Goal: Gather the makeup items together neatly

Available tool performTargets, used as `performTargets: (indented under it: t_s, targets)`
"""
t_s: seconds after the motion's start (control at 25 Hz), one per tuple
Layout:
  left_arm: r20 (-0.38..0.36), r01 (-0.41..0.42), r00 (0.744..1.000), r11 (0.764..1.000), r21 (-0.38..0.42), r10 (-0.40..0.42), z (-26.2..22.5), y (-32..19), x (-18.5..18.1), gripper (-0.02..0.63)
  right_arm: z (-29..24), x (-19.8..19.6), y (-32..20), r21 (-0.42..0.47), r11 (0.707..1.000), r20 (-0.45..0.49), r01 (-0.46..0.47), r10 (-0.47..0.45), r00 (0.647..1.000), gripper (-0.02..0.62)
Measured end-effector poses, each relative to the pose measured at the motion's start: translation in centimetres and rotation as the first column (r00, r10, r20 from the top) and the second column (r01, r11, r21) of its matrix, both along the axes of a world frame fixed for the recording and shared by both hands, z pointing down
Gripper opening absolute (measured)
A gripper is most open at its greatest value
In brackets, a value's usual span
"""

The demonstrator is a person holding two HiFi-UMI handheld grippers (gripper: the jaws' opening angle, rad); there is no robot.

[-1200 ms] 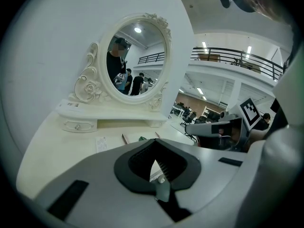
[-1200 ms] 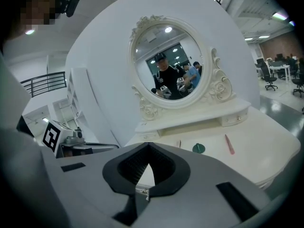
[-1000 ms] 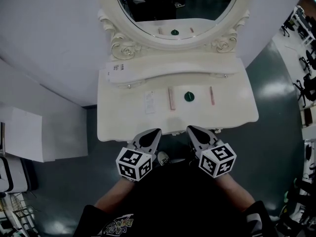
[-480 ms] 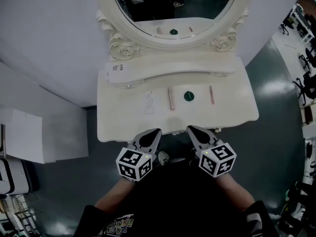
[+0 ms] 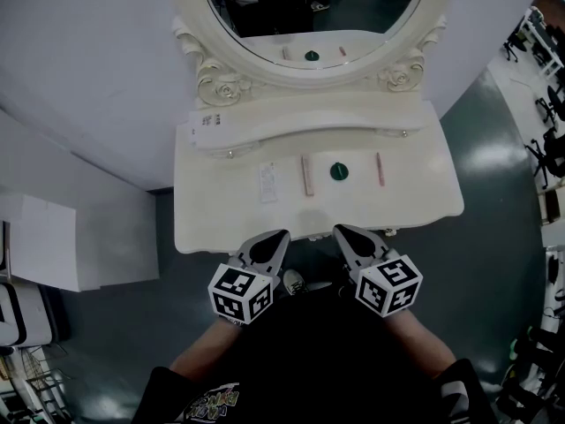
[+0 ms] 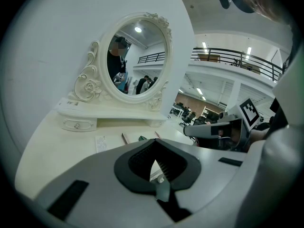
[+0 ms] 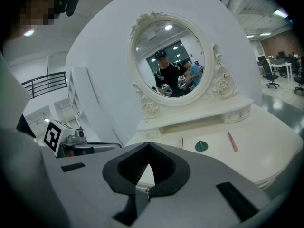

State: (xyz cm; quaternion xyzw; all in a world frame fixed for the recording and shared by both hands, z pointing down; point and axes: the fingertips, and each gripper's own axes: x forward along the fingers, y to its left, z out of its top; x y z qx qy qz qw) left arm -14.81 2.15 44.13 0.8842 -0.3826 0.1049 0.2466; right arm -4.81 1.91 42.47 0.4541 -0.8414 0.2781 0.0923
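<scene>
Cream dressing table lies ahead of your left gripper and right gripper, both closed and empty. Open the right one, then reach forward for the pink pencil.

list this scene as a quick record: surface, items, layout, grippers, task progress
surface: cream dressing table with oval mirror at the back
items, left to right: white sachet; pale pink stick; green round piece; thin pink pencil
layout: spread in a loose row, none touching
left gripper: shut, empty, at the table's near edge
right gripper: shut, empty, at the near edge
progress: items not yet gathered
</scene>
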Motion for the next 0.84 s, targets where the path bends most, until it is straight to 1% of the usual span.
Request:
performTargets:
  t_s: [0.84]
  targets:
    - [-0.001, -0.004, 1.000, 1.000, -0.010, 0.003, 0.21, -0.07, -0.27, 0.008, 0.12, -0.36, -0.23, -0.005, 1.000, 0.004, 0.003, -0.003, 1.000, 0.029]
